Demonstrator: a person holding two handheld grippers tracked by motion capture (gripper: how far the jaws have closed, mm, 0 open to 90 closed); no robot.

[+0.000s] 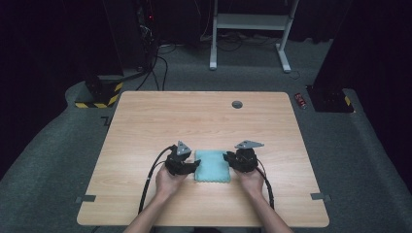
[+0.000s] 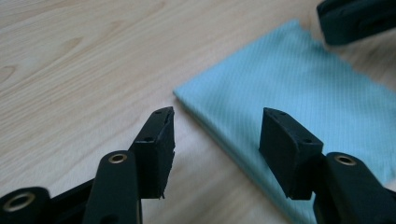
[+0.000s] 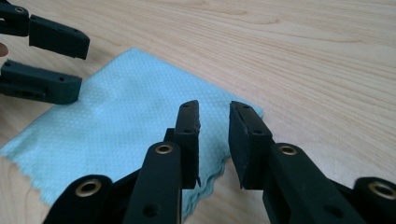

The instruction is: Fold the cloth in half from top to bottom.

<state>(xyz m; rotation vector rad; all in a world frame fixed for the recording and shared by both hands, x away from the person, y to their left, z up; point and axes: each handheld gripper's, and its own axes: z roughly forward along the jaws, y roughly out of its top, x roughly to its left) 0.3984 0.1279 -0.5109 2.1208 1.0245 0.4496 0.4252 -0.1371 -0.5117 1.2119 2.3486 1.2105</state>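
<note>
On the near half of the wooden table [image 1: 145,126], seen from the high view, a light-blue folded cloth [image 1: 212,166] lies flat between the two hands, with the left gripper [image 1: 197,164] at its left edge and the right gripper [image 1: 226,156] at its right edge; this flanking stance suits working the cloth from both sides at once, probably for another fold or to smooth it. In the left gripper view, the left gripper [image 2: 217,135] has its jaws standing wide apart with nothing pressed between them; the cloth [image 2: 299,93] has its folded edge running under the gap, a corner just ahead of the pads, so the jaws look lined up to take that edge. The other gripper's tip shows at the top right. In the right gripper view, the right gripper [image 3: 215,140] has its jaws parted by a narrow gap, empty, poised over the cloth's [image 3: 121,135] scalloped near edge, where several stacked layers show. No pad presses the fabric, so the cloth rests free on the table [image 3: 303,56].
</note>
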